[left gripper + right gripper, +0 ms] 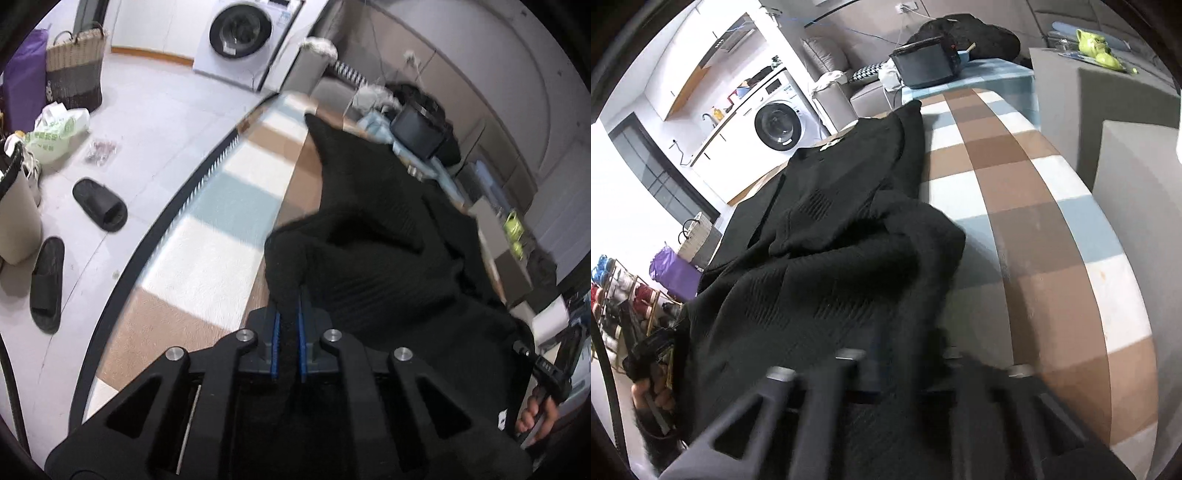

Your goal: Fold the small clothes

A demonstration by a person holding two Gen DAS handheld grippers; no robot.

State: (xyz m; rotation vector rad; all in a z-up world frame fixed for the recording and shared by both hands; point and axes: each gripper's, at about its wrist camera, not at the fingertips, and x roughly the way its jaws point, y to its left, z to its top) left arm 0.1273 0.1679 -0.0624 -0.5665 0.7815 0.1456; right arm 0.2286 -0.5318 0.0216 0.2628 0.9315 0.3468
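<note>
A black ribbed knit garment (376,236) lies bunched on the checked tablecloth (221,236). My left gripper (288,295) is shut on a fold of its near edge, which is pinched between the blue pads (275,332). In the right wrist view the same garment (827,258) stretches across the table's left side and drapes over my right gripper (894,354), whose fingers are blurred and mostly buried in the cloth; it looks shut on the garment's edge. The other hand and its gripper handle show at the right edge of the left view (543,373) and at the left edge of the right view (650,354).
The table edge (173,218) curves along the left, with slippers (99,205) and a woven basket (75,70) on the floor beyond. A washing machine (779,123) stands behind. A dark box (925,68) and grey cartons (1108,96) sit at the table's far end.
</note>
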